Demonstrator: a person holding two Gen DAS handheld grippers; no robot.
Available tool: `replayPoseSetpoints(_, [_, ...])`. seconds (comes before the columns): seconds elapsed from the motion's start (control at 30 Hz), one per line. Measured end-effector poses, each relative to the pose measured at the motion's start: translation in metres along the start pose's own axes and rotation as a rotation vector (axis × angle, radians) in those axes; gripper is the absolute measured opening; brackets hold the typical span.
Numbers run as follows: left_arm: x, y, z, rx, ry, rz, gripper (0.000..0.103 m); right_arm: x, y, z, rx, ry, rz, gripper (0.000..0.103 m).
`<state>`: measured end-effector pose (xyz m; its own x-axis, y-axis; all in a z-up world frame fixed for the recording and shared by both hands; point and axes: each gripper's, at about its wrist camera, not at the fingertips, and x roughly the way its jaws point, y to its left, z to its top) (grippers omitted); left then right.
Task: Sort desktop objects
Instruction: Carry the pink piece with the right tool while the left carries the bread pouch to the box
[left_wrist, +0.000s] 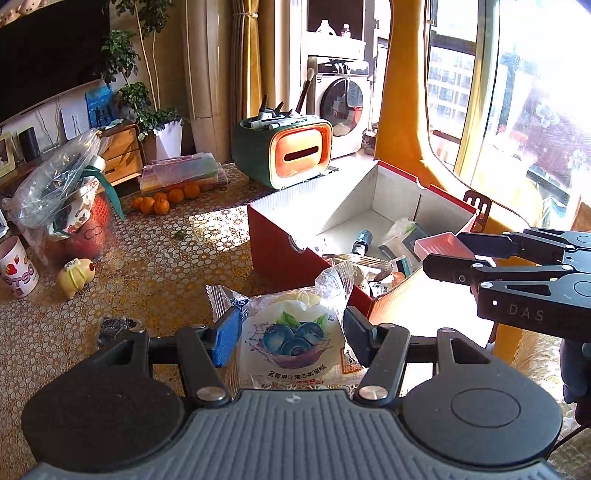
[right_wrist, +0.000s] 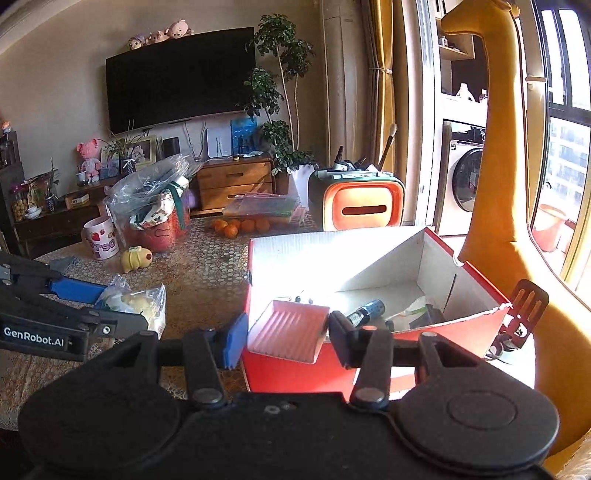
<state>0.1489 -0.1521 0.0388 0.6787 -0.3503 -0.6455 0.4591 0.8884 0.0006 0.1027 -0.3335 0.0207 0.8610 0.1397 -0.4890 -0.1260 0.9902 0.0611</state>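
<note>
An open box (left_wrist: 280, 236) stands on the table (left_wrist: 155, 266), with a pen holder (left_wrist: 291, 147) behind it. Oranges (left_wrist: 166, 199) lie to its left before flat cases (left_wrist: 184, 173), and a mug (left_wrist: 16, 273) and a bag (left_wrist: 62, 192) sit farther left.

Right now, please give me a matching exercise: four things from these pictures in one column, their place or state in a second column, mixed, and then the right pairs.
1. snack packet
2. pink tray
3. oranges
4. strawberry mug

a. standing at the table's left edge
b. between the left gripper fingers
c. between the right gripper fingers
d. grouped before the flat plastic case

Pairs: 1-b, 2-c, 3-d, 4-a
</note>
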Motion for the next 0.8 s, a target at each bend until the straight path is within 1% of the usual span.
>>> replayPoseSetpoints(0.23, [0.015,-0.03,0.025,0.049,-0.008,-0.042,0.06,0.006,-0.032,0.013,0.006,0.0,-0.028,0.047])
replayPoseSetpoints(0.43, [0.038,-0.057,0.042,0.11,-0.004,-0.059,0.06,0.019,-0.056,0.025,-0.008,0.015,-0.023,0.047])
replayPoseSetpoints(0.57, [0.058,-0.067,0.055,0.123,0.007,-0.065,0.06,0.035,-0.07,0.03,-0.015,0.054,-0.012,0.047])
replayPoseSetpoints(0.7, [0.08,-0.072,0.066,0.124,0.028,-0.073,0.06,0.056,-0.086,0.037,0.006,0.105,0.005,0.047])
replayPoseSetpoints(0.8, [0.096,-0.075,0.073,0.137,0.05,-0.064,0.06,0.073,-0.099,0.04,0.027,0.145,0.02,0.047])
